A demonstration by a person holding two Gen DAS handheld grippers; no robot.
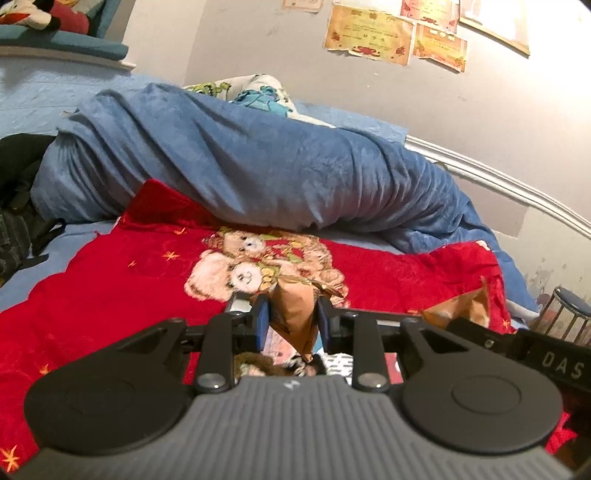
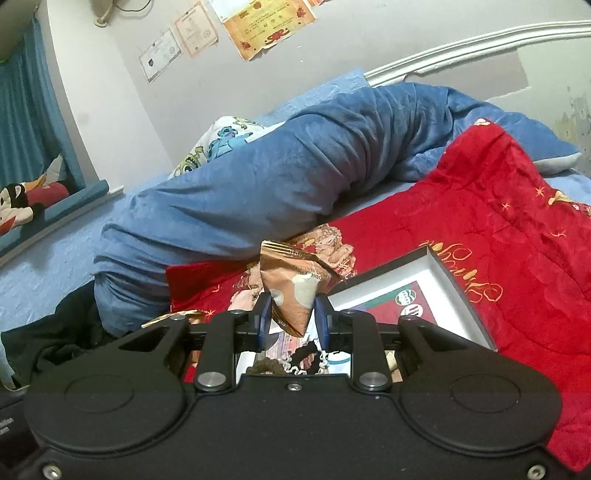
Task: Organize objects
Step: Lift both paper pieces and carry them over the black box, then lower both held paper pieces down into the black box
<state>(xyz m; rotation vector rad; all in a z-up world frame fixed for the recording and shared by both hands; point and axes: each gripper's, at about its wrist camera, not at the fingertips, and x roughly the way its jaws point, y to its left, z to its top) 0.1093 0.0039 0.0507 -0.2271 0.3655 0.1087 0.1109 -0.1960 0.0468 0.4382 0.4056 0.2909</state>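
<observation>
fingers first: the left gripper [image 1: 291, 325] has its blue pads [image 1: 261, 325] clenched on a brown snack packet [image 1: 291, 314], and the right gripper [image 2: 292, 321] is doing the same, blue pads [image 2: 320, 321] pinching a second brown packet [image 2: 295, 291] with white balls printed on it. both packets are crumpled at the pinch, so these are real grips, not just jaws standing around them.

each packet hangs clear in the air, above an open white-walled box [image 2: 443, 273] that sits on the red teddy-bear blanket [image 1: 110, 266]. inside the box i can make out printed cards and something dark and tangled, but not clearly. from the left camera, the right-hand packet shows just off to the side, near the other gripper's black body.

orientation: the left packet's long axis runs away from the fingers, its narrow corner dipping back down toward the camera and its wide sealed edge up and forward. the right packet is the same, wide crimped end up and away, lettering upside down.

beyond that, a rolled blue duvet [image 1: 240, 158] lies across the bed, with certificates [image 1: 369, 35] on the wall.

my read: this is the carry step, both packets lifted out and not yet placed. next calls for picking a destination, lowering level and releasing one side at a time so neither packet snags.
</observation>
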